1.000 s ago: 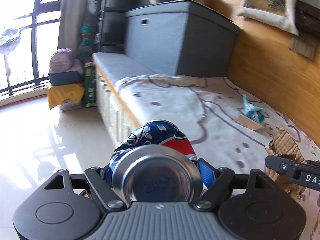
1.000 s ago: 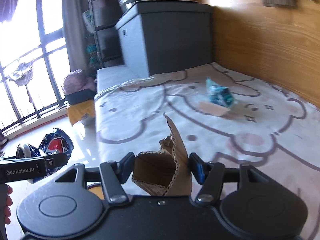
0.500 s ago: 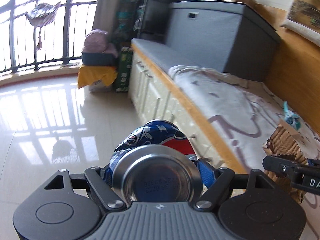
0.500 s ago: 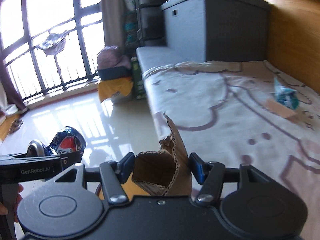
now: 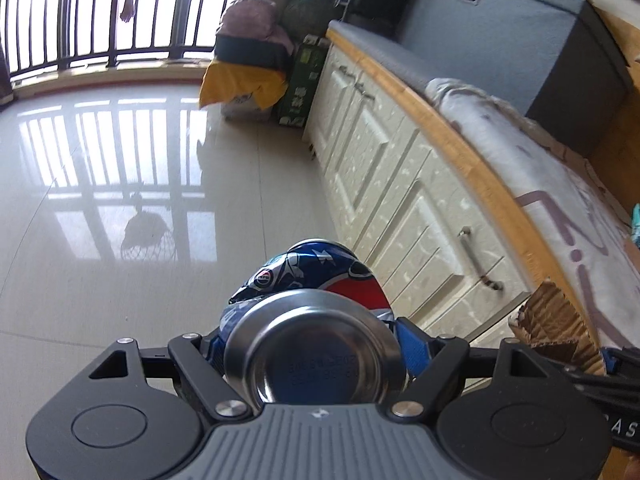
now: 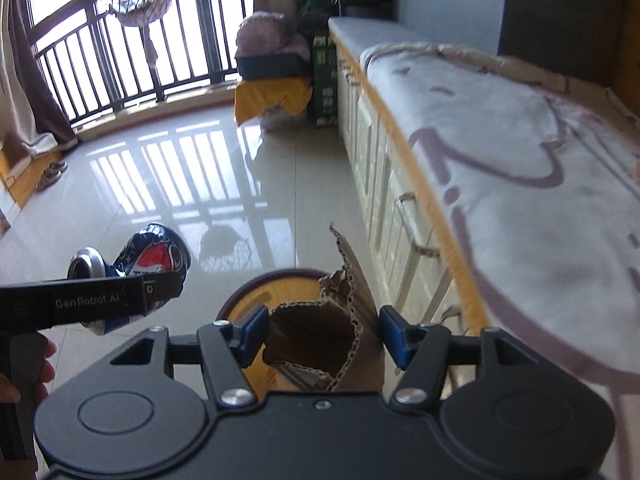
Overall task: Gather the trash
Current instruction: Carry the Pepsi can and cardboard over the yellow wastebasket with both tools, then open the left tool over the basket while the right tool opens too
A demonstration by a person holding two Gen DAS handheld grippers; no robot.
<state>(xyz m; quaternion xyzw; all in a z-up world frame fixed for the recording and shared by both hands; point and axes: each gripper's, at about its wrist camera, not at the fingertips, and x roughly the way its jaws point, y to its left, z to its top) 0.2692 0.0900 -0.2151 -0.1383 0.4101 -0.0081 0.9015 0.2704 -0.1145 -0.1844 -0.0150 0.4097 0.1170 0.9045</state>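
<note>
My left gripper (image 5: 312, 344) is shut on a crushed blue and red Pepsi can (image 5: 316, 300), its silver base facing the camera, held above the tiled floor. The can also shows in the right wrist view (image 6: 152, 256), with the left gripper (image 6: 120, 300) at the left. My right gripper (image 6: 324, 332) is shut on a torn piece of brown corrugated cardboard (image 6: 332, 332), which also shows at the right of the left wrist view (image 5: 556, 328). A round yellow bin with a dark rim (image 6: 276, 284) lies just below and beyond the cardboard, mostly hidden by it.
A bench with cream cabinet doors (image 5: 400, 184) and a wooden edge carries a patterned white blanket (image 6: 520, 168). A grey storage box (image 5: 520, 40) stands at its far end. Bags and a green box (image 6: 328, 84) sit by the balcony railing. Glossy tiled floor (image 5: 120, 200).
Both grippers have swung left and down, away from the blanket toward the floor beside the bench. The yellow bin has come into the right wrist view. Both grips are unchanged.
</note>
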